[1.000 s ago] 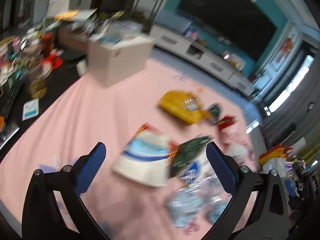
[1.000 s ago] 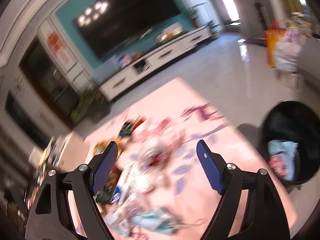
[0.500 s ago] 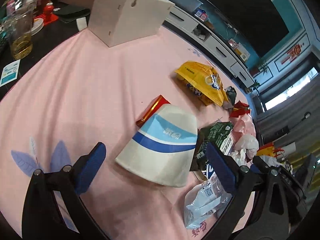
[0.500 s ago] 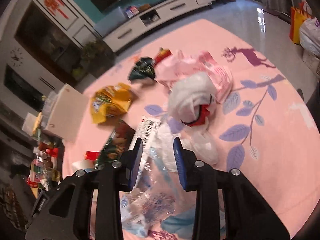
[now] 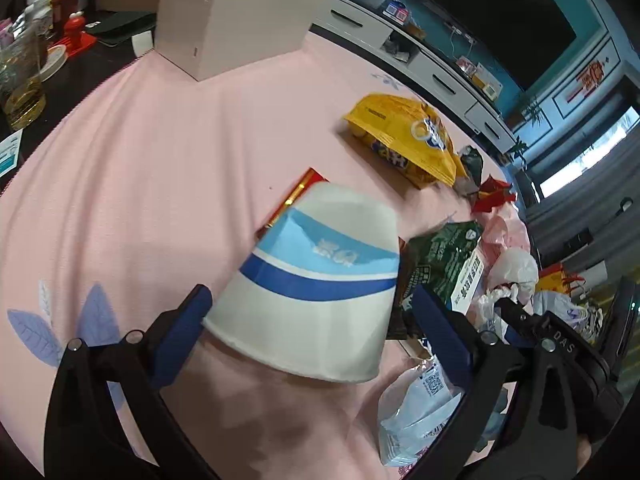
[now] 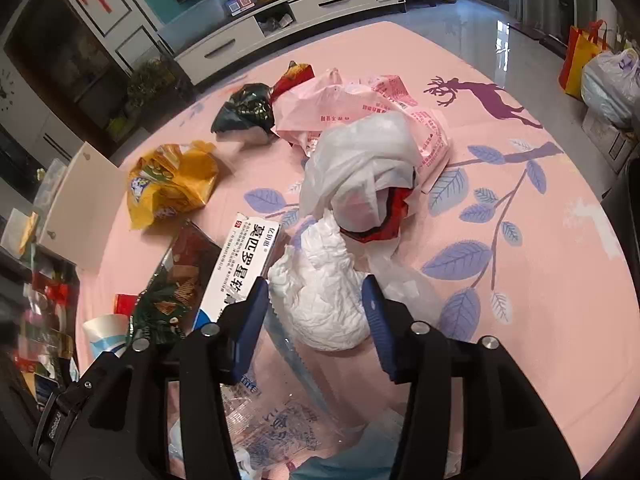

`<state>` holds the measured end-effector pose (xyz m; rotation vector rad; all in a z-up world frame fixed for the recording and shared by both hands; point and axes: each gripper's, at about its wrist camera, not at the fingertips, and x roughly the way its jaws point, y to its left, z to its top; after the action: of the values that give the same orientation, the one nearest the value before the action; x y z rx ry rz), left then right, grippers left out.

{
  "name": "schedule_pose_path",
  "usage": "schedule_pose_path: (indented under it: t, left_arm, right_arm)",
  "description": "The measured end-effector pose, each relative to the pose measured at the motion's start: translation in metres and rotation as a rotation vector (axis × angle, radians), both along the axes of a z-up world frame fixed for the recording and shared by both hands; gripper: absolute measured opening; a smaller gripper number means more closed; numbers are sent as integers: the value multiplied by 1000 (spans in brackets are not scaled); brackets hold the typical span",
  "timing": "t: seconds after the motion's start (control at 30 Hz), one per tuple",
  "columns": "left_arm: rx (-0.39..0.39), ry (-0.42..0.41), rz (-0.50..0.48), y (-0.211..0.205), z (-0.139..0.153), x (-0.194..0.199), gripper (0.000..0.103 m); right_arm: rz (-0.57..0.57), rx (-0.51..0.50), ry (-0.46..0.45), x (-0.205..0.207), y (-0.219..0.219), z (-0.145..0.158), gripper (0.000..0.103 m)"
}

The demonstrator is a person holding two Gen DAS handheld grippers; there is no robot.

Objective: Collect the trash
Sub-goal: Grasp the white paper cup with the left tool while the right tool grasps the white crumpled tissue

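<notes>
A white paper cup [image 5: 320, 304] with blue bands lies on its side on the pink tablecloth [image 5: 140, 160]. My left gripper [image 5: 312, 320] is open around it; the left finger is at its rim and a gap shows on the right. In the right wrist view a crumpled white tissue [image 6: 324, 296] lies between the fingers of my right gripper [image 6: 316, 316]. Its jaws are opening, close beside the tissue without squeezing it. Around it lie a white plastic bag [image 6: 360, 164], a pink plastic bag [image 6: 360, 108], a medicine box [image 6: 244, 264] and a clear wrapper [image 6: 280, 420].
A yellow snack bag [image 5: 404, 136], a green snack bag [image 5: 440, 256] and a red packet [image 5: 296, 196] lie beyond the cup. A white box [image 5: 236, 12] stands at the far edge. A glass of yellow liquid [image 5: 22, 84] stands on the dark surface to the left.
Both grippers have come down closer to the table. The cup now sits between the left fingers. The right jaws narrowed, then widened, and now stand around the tissue.
</notes>
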<state>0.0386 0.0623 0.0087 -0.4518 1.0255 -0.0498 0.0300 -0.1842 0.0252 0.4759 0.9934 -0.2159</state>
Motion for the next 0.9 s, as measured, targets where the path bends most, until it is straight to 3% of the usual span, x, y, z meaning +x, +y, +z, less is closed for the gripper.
schedule_pose_path:
  t: [0.33, 0.4, 0.53, 0.67, 0.9]
  left_arm:
    - [16, 23, 8, -11, -8, 5, 95]
    - [5, 19, 18, -11, -10, 5, 92]
    - [7, 17, 18, -11, -10, 4, 91]
    - [19, 2, 15, -15, -5, 2, 90]
    - [-41, -89, 27, -10, 22, -11, 90]
  right_arm:
    - [2, -16, 46, 6, -2, -15, 54]
    - [4, -17, 42, 5, -3, -16, 51]
    - [11, -28, 34, 3, -3, -13, 35]
    - [37, -28, 23, 0, -2, -10, 32]
    - [55, -23, -22, -10, -2, 6, 31]
